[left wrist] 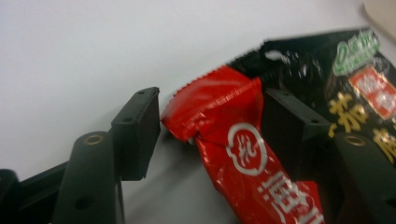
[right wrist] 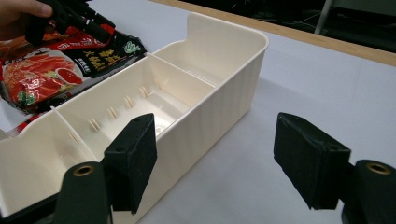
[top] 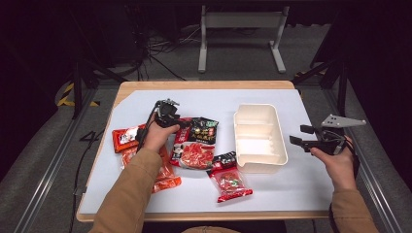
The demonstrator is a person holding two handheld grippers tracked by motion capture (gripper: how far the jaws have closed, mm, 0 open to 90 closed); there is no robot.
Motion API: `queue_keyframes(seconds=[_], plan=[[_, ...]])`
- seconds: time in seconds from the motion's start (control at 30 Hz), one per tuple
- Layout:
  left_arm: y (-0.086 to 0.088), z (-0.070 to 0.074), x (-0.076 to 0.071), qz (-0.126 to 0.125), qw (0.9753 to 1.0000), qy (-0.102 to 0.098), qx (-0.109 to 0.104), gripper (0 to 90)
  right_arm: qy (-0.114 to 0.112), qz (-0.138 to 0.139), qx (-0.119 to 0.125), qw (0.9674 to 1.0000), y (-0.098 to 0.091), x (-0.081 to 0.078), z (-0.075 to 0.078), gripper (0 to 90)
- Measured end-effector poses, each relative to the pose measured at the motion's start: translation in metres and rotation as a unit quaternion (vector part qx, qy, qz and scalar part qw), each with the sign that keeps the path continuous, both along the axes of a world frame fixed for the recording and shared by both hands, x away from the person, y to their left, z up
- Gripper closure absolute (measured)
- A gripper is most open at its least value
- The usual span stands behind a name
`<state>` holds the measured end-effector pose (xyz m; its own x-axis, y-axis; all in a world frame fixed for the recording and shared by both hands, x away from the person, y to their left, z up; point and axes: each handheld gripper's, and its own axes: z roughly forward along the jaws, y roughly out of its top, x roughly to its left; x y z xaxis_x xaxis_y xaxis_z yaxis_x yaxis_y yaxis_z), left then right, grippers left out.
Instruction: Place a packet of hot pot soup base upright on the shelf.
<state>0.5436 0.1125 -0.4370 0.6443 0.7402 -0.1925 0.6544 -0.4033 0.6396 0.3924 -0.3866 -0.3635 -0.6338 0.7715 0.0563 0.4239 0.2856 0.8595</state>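
Both fingers [left wrist: 140,135] of the left gripper [top: 171,116] stand a bit apart with the red packet [left wrist: 224,130] between them; the left one just touches its crinkled end, but they do not squeeze it yet. It lies on the white mat [left wrist: 84,51] at the far side of the snack pile, partly over a black packet [left wrist: 355,88], likely so its end sticks up for grabbing. To the right, near the cream bin [right wrist: 219,98], the right gripper [top: 305,136] waits wide open, holding nothing.
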Motion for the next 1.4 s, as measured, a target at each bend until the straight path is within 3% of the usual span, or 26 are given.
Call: queue_keyframes(seconds=[0.13, 0.23, 0.37, 0.57, 0.6, 0.83, 1.13, 1.4], plan=[[0.000, 0.000, 0.001, -0.005, 1.0000, 0.006, -0.006, 41.1, 0.000, 0.001, 0.000, 1.0000, 0.000, 0.000, 0.000, 30.2], [0.002, -0.001, 0.002, 0.000, 0.9996, 0.023, -0.019, 46.1, 0.001, 0.002, 0.001, 1.0000, 0.000, 0.000, 0.000, 30.1], [0.003, -0.001, 0.002, -0.006, 0.9984, 0.043, -0.037, 60.6, 0.001, 0.002, -0.001, 1.0000, 0.001, 0.001, -0.001, 30.0], [0.005, 0.000, 0.002, -0.007, 0.9980, 0.047, -0.042, 74.6, 0.001, 0.004, 0.001, 1.0000, 0.002, 0.000, 0.000, 29.9], [0.005, 0.001, 0.002, -0.008, 0.9981, 0.046, -0.041, 80.2, 0.001, 0.004, 0.001, 1.0000, 0.002, 0.001, -0.001, 29.7], [0.005, 0.010, -0.003, -0.007, 0.9981, 0.039, -0.047, 84.3, 0.001, 0.003, 0.001, 1.0000, 0.001, 0.000, 0.000, 29.8], [0.010, 0.043, -0.020, -0.016, 0.9976, -0.010, -0.067, 85.6, -0.006, 0.001, 0.006, 1.0000, -0.003, -0.002, 0.004, 31.3], [0.011, 0.071, -0.040, -0.030, 0.9937, -0.050, -0.096, 86.4, -0.012, 0.004, 0.011, 0.9999, -0.003, -0.004, 0.010, 32.3]])
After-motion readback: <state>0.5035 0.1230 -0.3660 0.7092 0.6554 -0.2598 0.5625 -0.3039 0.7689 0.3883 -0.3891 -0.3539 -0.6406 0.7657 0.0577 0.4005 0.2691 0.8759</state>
